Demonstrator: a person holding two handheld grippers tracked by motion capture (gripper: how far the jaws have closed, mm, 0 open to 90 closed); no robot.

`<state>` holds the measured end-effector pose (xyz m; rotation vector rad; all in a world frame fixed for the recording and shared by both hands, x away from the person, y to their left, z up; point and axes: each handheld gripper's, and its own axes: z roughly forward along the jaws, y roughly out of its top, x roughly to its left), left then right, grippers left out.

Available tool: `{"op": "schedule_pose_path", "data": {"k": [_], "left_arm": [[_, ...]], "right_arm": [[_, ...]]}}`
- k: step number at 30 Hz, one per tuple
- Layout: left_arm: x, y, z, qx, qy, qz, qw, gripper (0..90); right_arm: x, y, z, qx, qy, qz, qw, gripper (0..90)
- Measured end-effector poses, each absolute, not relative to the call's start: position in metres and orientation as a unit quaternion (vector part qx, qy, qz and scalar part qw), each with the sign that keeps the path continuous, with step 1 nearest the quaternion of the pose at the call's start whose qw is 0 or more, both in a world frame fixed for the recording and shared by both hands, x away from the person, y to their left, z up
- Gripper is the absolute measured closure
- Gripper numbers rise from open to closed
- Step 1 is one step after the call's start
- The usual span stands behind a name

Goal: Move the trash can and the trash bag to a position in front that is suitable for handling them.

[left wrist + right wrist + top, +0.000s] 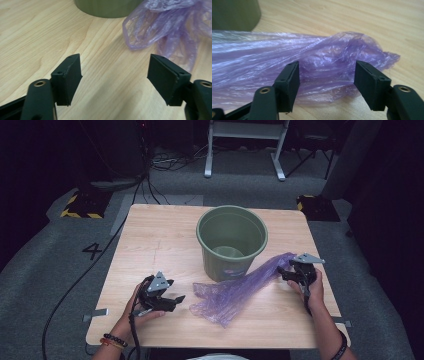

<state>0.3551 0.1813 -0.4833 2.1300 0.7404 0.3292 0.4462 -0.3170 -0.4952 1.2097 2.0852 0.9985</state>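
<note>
Lying limp on the table (150, 230), purple bag (235, 292) sprawls just in front of the green bin (231, 241). Right tongs (325, 82) gape around its end, not pinching; left tongs (115, 77) released, bag beyond them. Risk: thin film slipping or tearing.

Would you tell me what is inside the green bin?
The bin looks empty: its bare green floor shows. Its near wall hides the front part of the floor. The purple bag lies outside on the table.
</note>
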Motion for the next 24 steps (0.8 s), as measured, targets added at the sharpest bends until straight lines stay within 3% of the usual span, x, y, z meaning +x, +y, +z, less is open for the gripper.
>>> {"op": "schedule_pose_path", "data": {"k": [13, 24], "left_arm": [[0.366, 0.159, -0.481, 0.857, 0.241, 0.074, 0.45, 30.4], [0.372, 0.121, -0.489, 0.876, 0.212, 0.037, 0.432, 30.5]], "right_arm": [[0.422, -0.313, -0.469, 0.432, 0.755, 0.415, 0.266, 31.1], [0.437, -0.3, -0.467, 0.447, 0.751, 0.399, 0.277, 24.9]]}}
